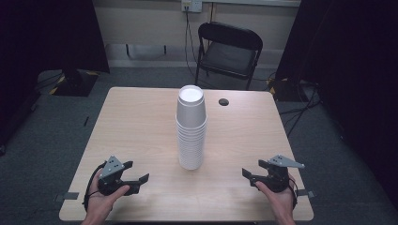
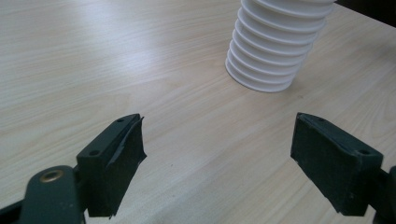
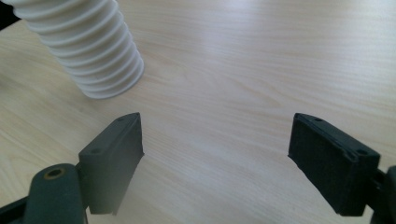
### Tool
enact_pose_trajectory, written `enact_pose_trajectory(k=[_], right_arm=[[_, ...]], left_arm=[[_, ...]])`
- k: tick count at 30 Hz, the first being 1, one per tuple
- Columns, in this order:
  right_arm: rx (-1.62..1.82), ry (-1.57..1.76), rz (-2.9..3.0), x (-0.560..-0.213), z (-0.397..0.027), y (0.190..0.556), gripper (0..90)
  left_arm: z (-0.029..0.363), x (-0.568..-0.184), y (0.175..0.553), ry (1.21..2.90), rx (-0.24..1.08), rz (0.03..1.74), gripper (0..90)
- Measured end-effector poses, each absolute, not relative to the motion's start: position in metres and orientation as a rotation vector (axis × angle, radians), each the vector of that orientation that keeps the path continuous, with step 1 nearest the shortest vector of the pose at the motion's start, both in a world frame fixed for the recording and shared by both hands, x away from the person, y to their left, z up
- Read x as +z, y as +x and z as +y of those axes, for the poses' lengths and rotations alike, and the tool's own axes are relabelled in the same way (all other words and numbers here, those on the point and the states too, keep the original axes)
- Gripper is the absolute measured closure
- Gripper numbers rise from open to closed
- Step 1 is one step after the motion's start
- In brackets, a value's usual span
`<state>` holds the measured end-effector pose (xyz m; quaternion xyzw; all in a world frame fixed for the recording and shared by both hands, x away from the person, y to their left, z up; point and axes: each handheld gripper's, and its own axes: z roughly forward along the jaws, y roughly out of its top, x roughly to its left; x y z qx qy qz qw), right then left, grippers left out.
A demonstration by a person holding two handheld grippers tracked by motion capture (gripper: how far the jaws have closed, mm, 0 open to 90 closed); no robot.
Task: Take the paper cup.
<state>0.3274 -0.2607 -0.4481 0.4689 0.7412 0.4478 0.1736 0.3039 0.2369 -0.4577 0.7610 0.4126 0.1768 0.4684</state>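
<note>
A tall stack of white foam cups stands upside down in the middle of the wooden table. My left gripper rests near the front left edge, held by a hand, and points toward the stack. Its jaws stand wide open with bare wood between them, and the stack of cups rises ahead to the right. My right gripper sits near the front right edge, open and holding nothing. In the right gripper view the stack of cups is at the upper left.
A black folding chair stands behind the table's far edge. A dark round hole sits in the tabletop near the far right. Cables run over the grey floor, and dark curtains hang at both sides.
</note>
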Motion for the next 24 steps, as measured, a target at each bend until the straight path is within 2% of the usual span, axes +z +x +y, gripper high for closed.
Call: enact_pose_trajectory(k=[6, 24], right_arm=[[1.329, 1.285, 2.128, -0.439, -0.251, 0.327, 13.8], [1.473, 1.116, 2.137, -0.403, -0.226, 0.335, 13.6]], left_arm=[[0.236, -0.458, 0.304, 1.863, 0.428, 1.002, 17.0], [0.232, -0.462, 0.305, 1.873, 0.437, 0.986, 16.9]])
